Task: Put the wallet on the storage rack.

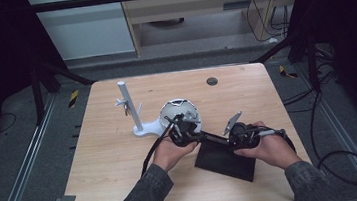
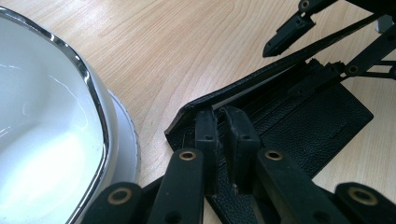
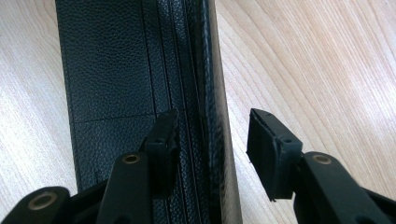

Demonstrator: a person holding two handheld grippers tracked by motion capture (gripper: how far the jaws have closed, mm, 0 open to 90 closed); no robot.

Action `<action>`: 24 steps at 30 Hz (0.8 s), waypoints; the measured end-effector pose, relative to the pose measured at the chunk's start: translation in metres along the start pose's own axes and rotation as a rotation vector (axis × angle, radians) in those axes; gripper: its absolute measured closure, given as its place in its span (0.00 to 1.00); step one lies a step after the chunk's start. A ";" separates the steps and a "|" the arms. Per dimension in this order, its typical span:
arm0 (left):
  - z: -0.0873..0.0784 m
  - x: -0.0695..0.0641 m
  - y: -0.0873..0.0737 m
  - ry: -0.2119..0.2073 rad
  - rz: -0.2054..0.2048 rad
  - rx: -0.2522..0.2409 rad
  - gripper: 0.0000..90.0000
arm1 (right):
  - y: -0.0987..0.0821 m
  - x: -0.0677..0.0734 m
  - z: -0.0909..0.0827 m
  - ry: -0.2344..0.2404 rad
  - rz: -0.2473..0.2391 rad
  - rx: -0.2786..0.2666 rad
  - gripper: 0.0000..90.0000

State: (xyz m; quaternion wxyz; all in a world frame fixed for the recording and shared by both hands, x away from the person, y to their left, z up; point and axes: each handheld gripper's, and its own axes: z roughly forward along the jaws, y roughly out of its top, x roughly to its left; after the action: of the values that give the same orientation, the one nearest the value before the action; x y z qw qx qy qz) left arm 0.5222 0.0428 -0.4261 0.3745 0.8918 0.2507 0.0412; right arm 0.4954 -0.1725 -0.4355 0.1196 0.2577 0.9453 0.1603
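Pale wooden surface (image 1: 112, 157) carries a black leather wallet (image 1: 225, 160) near its front edge, where the left gripper (image 2: 226, 123) fingers clench a raised flap while the right gripper (image 3: 212, 135) fingers straddle its edge unclamped, likely closing next.

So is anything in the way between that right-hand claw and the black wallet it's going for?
Nothing visible. The right gripper already straddles the raised edge of the black wallet, jaws apart with only bare table beside it. The left gripper pinches the other end.
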 end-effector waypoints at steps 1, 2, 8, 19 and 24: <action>0.000 0.000 0.000 0.000 -0.001 -0.002 0.94 | 0.001 0.001 0.000 0.005 0.000 0.003 0.64; 0.000 0.000 0.000 0.000 -0.001 -0.002 0.94 | 0.001 0.001 0.001 0.007 0.001 0.006 0.66; -0.003 -0.001 -0.001 0.004 -0.009 -0.009 0.90 | 0.003 0.005 0.004 -0.029 -0.042 0.022 0.87; -0.040 -0.014 -0.013 0.056 0.052 -0.065 0.23 | -0.016 0.010 -0.030 -0.108 -0.076 -0.082 0.94; -0.054 -0.021 -0.015 0.040 0.077 -0.110 0.14 | -0.028 0.008 -0.060 -0.160 -0.067 -0.162 0.94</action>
State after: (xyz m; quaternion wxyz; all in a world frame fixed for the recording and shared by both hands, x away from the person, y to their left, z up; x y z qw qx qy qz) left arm 0.4840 0.0762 -0.3954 0.4160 0.8778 0.2209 0.0871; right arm 0.4576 -0.2053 -0.3919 0.2206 0.2277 0.9246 0.2111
